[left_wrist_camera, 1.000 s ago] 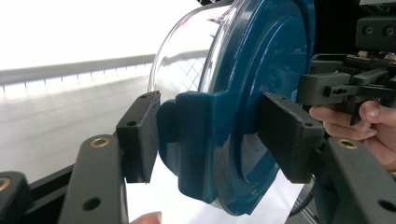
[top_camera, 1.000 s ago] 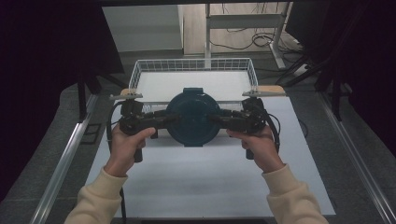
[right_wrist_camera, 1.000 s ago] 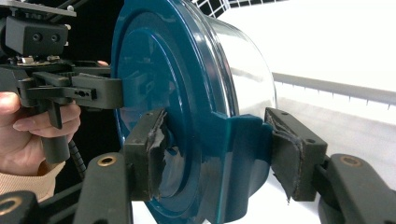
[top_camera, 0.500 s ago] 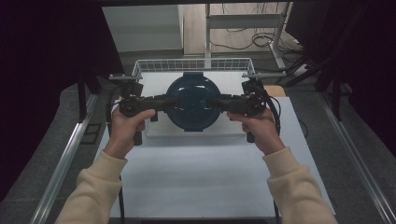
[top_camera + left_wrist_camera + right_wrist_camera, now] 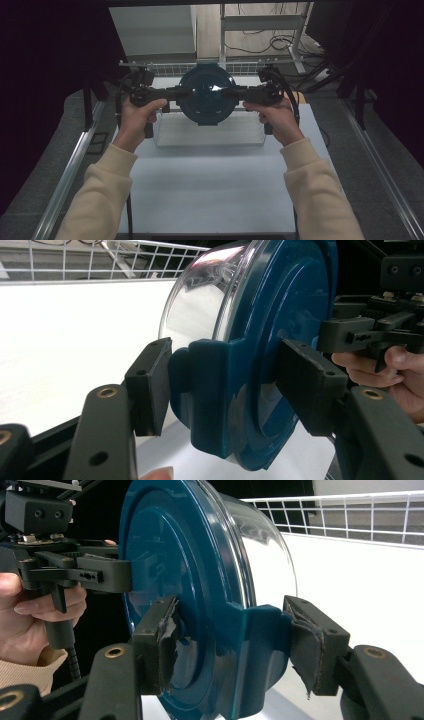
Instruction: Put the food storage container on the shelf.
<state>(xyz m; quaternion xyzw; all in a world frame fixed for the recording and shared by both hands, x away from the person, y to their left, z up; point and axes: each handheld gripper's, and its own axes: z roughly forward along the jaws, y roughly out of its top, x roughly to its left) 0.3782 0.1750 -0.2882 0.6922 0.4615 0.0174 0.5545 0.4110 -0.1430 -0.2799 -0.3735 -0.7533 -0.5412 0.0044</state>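
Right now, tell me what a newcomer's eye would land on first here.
The round container with the dark blue lid, held up in the air above the white wire basket at the table's far end. The left gripper and right gripper clamp the lid's side tabs from opposite sides.

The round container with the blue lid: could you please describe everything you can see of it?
The container is a round clear bowl, plastic or glass by its look, closed by a dark teal plastic lid with raised rings and locking tabs at its edge. It is held in the air above the wire basket at the far side of the white table. The left gripper and right gripper each clamp one lid tab from opposite sides.
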